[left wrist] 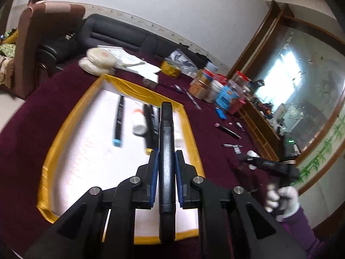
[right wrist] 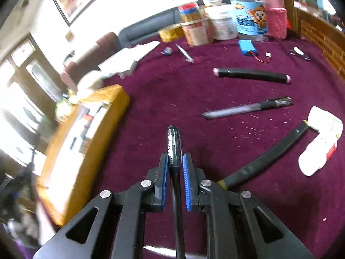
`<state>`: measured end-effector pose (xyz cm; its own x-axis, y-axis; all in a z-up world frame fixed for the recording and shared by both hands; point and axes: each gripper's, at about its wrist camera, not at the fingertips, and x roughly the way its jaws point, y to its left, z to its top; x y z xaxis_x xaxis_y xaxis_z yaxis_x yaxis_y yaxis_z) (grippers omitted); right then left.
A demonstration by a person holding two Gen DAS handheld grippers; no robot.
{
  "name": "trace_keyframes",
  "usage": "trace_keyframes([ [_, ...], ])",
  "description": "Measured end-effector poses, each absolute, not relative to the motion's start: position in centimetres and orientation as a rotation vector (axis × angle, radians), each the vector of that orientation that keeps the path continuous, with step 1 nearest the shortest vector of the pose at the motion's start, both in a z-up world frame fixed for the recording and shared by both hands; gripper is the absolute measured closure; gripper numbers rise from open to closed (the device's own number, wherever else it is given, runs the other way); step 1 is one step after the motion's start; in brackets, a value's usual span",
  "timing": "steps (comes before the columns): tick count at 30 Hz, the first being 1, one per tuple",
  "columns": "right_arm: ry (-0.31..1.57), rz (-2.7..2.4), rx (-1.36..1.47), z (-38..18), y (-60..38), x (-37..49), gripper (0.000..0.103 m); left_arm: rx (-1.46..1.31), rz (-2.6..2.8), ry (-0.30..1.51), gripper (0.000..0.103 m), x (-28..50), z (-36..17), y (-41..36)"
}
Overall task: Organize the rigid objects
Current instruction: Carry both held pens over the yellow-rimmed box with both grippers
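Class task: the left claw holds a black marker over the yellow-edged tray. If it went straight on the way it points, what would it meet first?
Probably the tray's far yellow edge, just beyond the marker tip held by the left claw. Depth is unclear, so it might pass above it onto the maroon cloth.

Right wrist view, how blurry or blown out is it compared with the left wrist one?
Right wrist view: the left side is overexposed and smeared, so the yellow-edged tray is blurred, while the gripped black pen stays sharp. Left wrist view: more evenly lit, the held black marker crisp, the markers in the tray slightly motion-blurred, with glare on the mirror; both bend at the fisheye edges.
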<state>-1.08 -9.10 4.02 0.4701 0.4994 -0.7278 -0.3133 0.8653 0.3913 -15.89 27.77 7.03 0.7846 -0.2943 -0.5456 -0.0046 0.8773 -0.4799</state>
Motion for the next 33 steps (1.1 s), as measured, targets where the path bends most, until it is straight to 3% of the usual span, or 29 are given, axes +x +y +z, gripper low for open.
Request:
trace_keyframes([
  [10,0.939,0.712,0.321,8.7,-3.4,-1.6,0.091,-0.385,-0.044,0.764,0.091,-10.1,7.3,31.6],
  [21,1.06,0.786,0.331,6.6,6.5,0.2,0.091,-0.387,-0.02,0.962,0.091,-2.0,2.9,33.3],
  [28,1.142,0.788,0.338,4.5,12.1,1.6,0.091,-0.432,-0.024,0.982,0.09,-0.8,1.6,33.6],
  [33,1.167,0.762,0.311,3.8,15.4,2.6,0.091,-0.5,-0.081,0.932,0.071,-2.3,2.5,34.2],
])
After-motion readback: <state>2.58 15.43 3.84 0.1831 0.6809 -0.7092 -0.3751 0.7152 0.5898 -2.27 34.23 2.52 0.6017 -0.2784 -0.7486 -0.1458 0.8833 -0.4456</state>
